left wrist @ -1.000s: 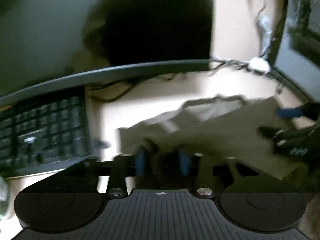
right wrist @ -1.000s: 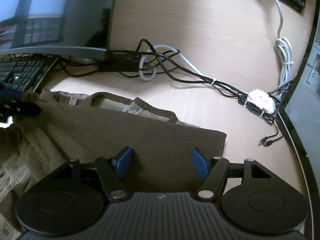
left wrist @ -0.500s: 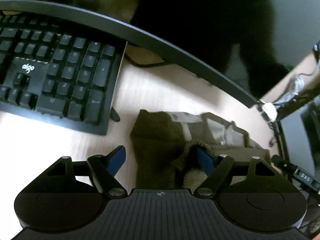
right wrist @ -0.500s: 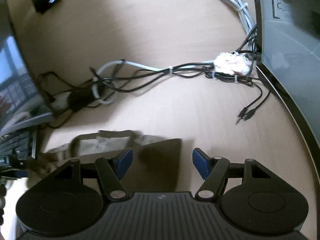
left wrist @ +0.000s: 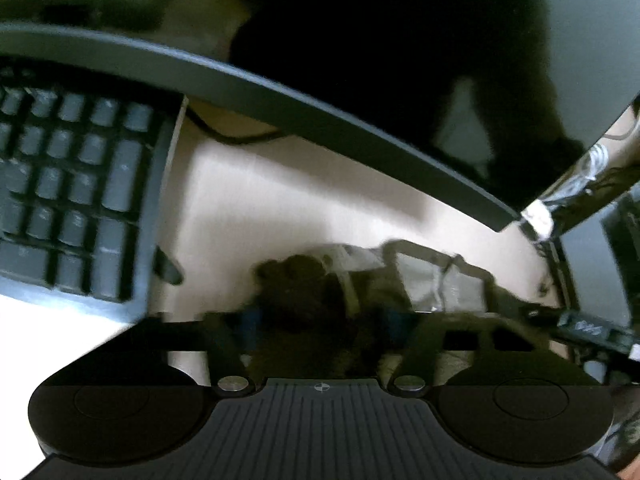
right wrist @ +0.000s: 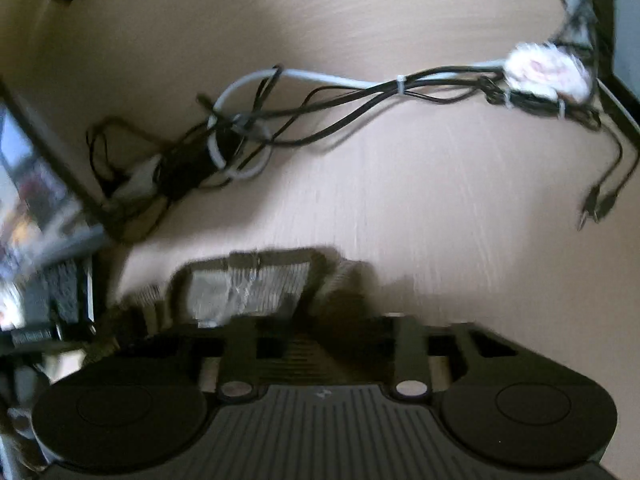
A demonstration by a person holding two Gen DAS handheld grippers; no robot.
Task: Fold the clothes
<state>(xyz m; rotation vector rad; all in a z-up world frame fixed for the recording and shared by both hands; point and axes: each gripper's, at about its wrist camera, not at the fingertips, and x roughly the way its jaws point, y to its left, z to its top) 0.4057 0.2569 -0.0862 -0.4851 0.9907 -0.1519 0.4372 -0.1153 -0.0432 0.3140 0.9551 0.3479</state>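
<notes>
A brown knitted garment (left wrist: 304,292) lies on the pale wooden desk (left wrist: 280,208), its lighter inner lining (left wrist: 440,284) showing. My left gripper (left wrist: 322,320) is open, and a bunched dark fold of the garment sits between its blue fingertips (left wrist: 250,320). Part of the right gripper (left wrist: 580,324) shows at the right edge of that view. In the blurred right wrist view, my right gripper (right wrist: 324,328) stands open over the garment's (right wrist: 248,284) near edge. Dark cloth hides its pads.
A black keyboard (left wrist: 76,192) lies left of the garment. A monitor's lower edge (left wrist: 320,120) hangs just behind it. A tangle of black and grey cables (right wrist: 248,136) and a white bundle (right wrist: 548,72) lie on the desk (right wrist: 440,200) behind the garment. A second screen (right wrist: 624,20) stands at the right.
One second ago the left gripper was shut on the garment. It opened, and its fingers have since drawn a little closer around a bunched fold. The right gripper swung leftward and stayed open.
</notes>
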